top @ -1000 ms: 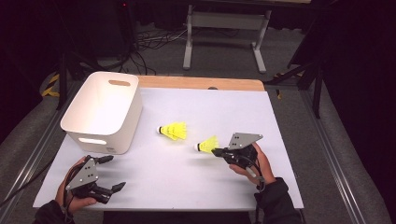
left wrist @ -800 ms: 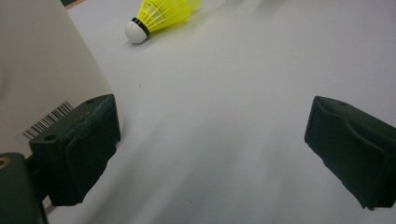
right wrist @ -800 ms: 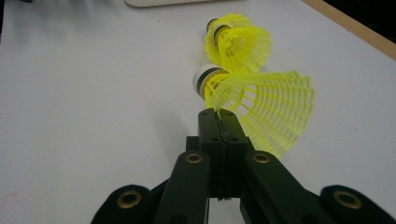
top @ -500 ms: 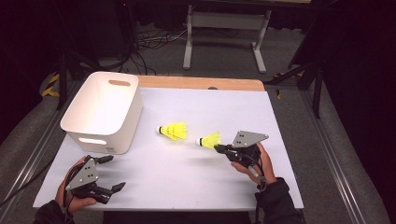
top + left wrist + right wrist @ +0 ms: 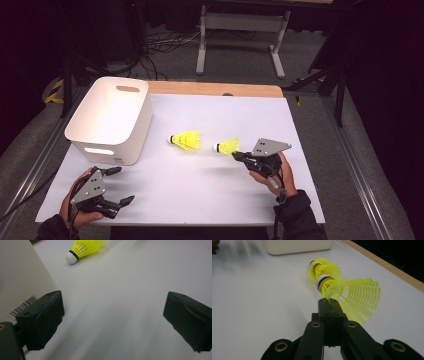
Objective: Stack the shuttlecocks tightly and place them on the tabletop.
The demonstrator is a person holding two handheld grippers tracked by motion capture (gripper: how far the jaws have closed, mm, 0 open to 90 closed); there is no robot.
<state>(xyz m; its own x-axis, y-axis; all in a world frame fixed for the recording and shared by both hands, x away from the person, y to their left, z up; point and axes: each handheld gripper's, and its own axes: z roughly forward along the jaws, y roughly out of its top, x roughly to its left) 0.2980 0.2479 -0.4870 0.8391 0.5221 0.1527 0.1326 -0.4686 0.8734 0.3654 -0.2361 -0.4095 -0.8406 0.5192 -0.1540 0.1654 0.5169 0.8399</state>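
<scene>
Two yellow shuttlecocks are in play. One shuttlecock [image 5: 185, 140] lies on the white table top [image 5: 200, 200] near the middle, cork toward the bin; it also shows as the farther shuttlecock [image 5: 324, 270] and in the left gripper view as a shuttlecock [image 5: 85, 247]. My right gripper [image 5: 236, 155] [image 5: 329, 301] is shut on the skirt rim of the other shuttlecock [image 5: 227, 146] [image 5: 352, 293], holding it just off the table. My left gripper [image 5: 122, 185] [image 5: 112, 315] rests open at the table's near left, nothing between its jaws.
A white plastic bin [image 5: 110, 120] with handle slots stands at the left of the table, its wall [image 5: 17, 272] close beside my left gripper. A wooden strip [image 5: 215, 89] runs along the far edge. Table legs and cables lie on the floor beyond.
My right gripper has carried the held shuttlecock slightly up and away from the near edge. The left gripper and the lying shuttlecock have not moved.
</scene>
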